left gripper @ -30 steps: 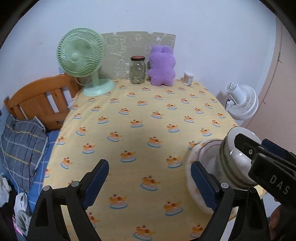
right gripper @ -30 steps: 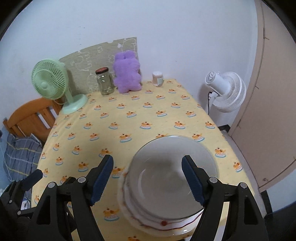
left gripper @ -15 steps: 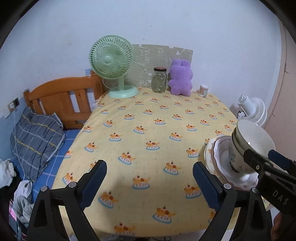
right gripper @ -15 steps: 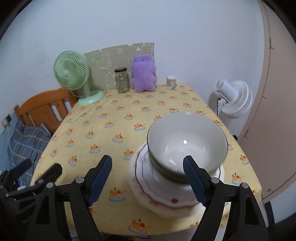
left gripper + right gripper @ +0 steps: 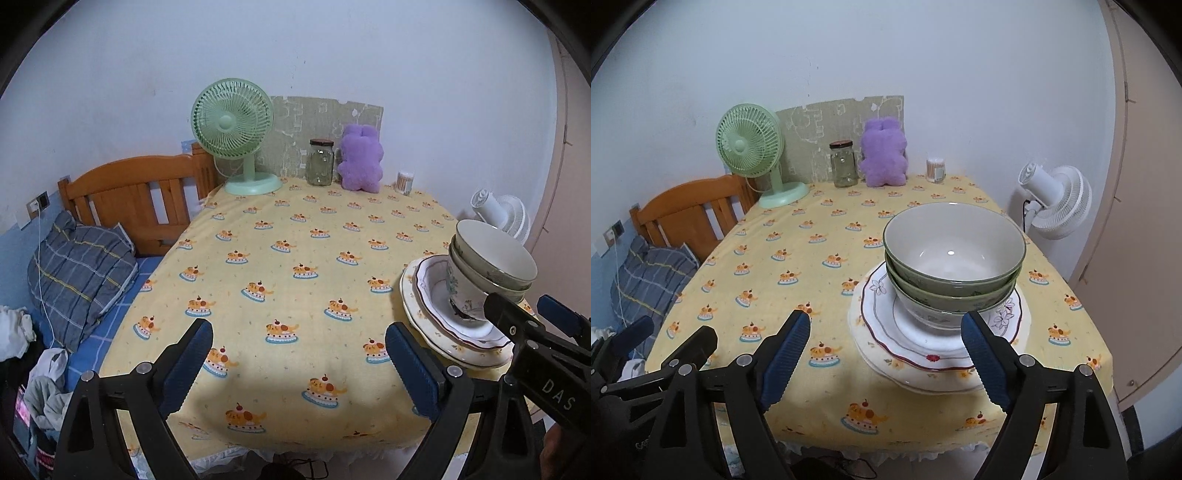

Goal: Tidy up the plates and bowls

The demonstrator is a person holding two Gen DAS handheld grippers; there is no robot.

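Note:
A stack of dishes stands near the table's front right corner. Green-rimmed bowls (image 5: 955, 254) are nested on top of scalloped plates (image 5: 923, 350); the stack also shows in the left wrist view, bowls (image 5: 491, 262) on plates (image 5: 436, 321). My right gripper (image 5: 886, 358) is open and empty, pulled back just in front of the stack. My left gripper (image 5: 299, 365) is open and empty over the table's front edge, left of the stack. The right gripper's fingers (image 5: 517, 325) show at the right of the left wrist view.
A green desk fan (image 5: 753, 155), a glass jar (image 5: 844, 164), a purple plush toy (image 5: 884, 153) and a small container (image 5: 935, 170) line the table's far edge. A wooden bed headboard (image 5: 136, 195) and pillow (image 5: 77, 266) lie left. A white floor fan (image 5: 1056, 201) stands right.
Both grippers have drawn back and away from the dish stack, so more of the table and room shows. The bowls stay nested on the plates.

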